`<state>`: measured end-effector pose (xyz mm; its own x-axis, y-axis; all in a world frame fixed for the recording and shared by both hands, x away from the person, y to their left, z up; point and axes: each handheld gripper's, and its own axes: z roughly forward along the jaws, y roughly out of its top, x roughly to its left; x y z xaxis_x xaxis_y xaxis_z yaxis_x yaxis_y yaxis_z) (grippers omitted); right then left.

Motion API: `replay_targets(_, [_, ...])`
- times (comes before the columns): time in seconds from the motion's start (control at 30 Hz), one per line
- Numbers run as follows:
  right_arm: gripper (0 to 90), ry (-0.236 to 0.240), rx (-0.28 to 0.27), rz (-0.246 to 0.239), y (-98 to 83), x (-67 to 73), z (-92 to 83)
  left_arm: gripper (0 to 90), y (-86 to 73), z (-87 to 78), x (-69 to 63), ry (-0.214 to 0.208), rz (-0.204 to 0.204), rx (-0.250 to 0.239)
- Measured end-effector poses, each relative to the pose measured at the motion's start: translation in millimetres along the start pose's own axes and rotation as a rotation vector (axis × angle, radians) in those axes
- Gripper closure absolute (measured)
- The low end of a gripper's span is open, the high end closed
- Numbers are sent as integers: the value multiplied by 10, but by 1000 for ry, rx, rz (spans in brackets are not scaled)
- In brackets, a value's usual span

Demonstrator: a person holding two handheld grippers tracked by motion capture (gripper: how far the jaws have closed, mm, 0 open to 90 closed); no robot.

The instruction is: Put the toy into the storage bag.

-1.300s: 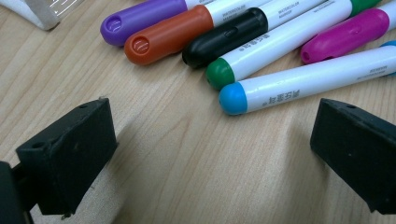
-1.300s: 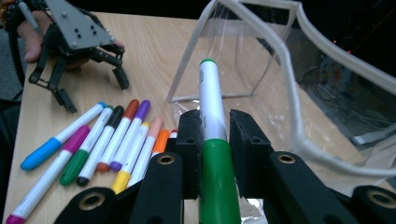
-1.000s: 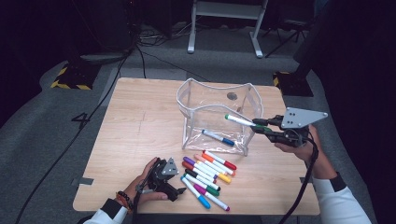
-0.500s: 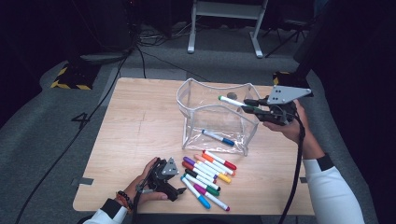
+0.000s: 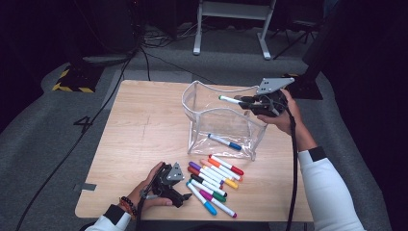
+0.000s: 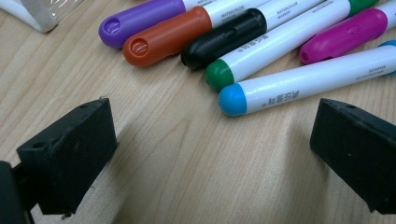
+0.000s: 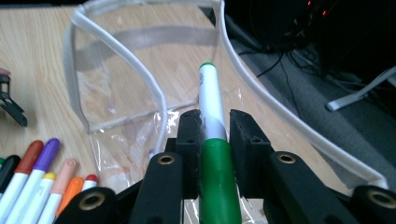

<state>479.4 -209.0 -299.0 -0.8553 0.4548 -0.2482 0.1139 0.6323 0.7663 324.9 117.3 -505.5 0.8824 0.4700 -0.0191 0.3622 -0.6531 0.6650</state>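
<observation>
Right gripper [image 5: 246,102] clamps green marker [image 7: 212,140] level above clear pouch [image 5: 211,115] mouth, pouch directly below; left gripper [image 6: 210,154] rests open beside markers [image 5: 214,180].

— Where's the right gripper [image 5: 248,102]?
— Raised, level, pointing left – jaws clamped on a green-capped white marker pen [image 7: 211,140].
— The left gripper [image 5: 183,191]?
— Low on the bench, cradled in the left hand [image 5: 146,188], jaws spread wide, gripping nothing.

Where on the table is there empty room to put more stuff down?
The wooden table is bare on its whole left part, from the clear pouch over to the left edge. It is crowded in front of the pouch, where the markers lie beside the left gripper.
</observation>
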Motion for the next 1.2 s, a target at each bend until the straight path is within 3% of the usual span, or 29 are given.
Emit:
replay_targets(0.3, [746,52,108,39,-85,-107,220,7,2,0,1,0,2,2])
replay_targets(0.53, [746,166,196,5,-109,-43,297,8,2,0,2,-2,5,2])
replay_targets(0.73, [744,276,227,-12,-126,31,324,18,2,-2,-4,-7,8,-1])
replay_targets(0.87, [736,264,233,-17,-132,65,316,18,1,-2,-6,-8,9,-4])
replay_targets(1.0, [679,218,225,-2,-135,68,308,31,2,-4,-8,-11,14,-4])
replay_targets(1.2, [572,130,167,62,-162,23,224,31,2,-3,-9,-11,13,-5])
